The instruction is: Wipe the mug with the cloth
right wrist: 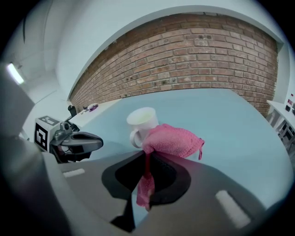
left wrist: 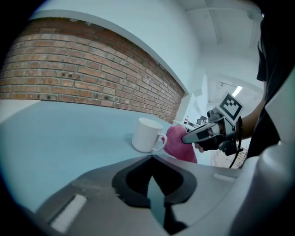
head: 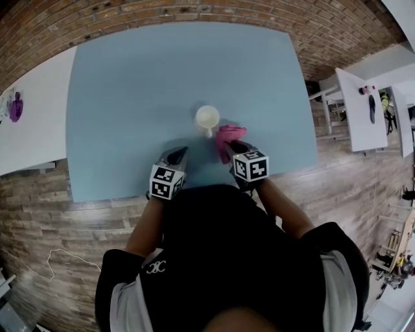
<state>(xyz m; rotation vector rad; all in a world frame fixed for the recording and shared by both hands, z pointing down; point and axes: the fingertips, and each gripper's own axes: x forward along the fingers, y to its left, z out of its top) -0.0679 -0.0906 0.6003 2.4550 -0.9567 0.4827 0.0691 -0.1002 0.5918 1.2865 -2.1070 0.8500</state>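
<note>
A white mug point(head: 207, 119) stands upright on the blue table point(head: 130, 104), its handle toward me. My right gripper point(head: 228, 146) is shut on a pink cloth point(head: 228, 136), which hangs bunched just right of the mug's handle. In the right gripper view the pink cloth point(right wrist: 173, 140) is pinched between the jaws, a tail dangling below, with the mug point(right wrist: 142, 123) right behind it. My left gripper point(head: 181, 154) is shut and holds nothing, a short way in front and left of the mug. The left gripper view shows the mug point(left wrist: 147, 135), the cloth point(left wrist: 179, 143) and the right gripper point(left wrist: 191, 137).
White tables stand left point(head: 26, 123) and right point(head: 360, 107) of the blue one. A brick wall point(head: 162, 10) runs behind it, and wood flooring point(head: 65, 233) lies below its near edge. A cable point(head: 58, 256) trails on the floor at left.
</note>
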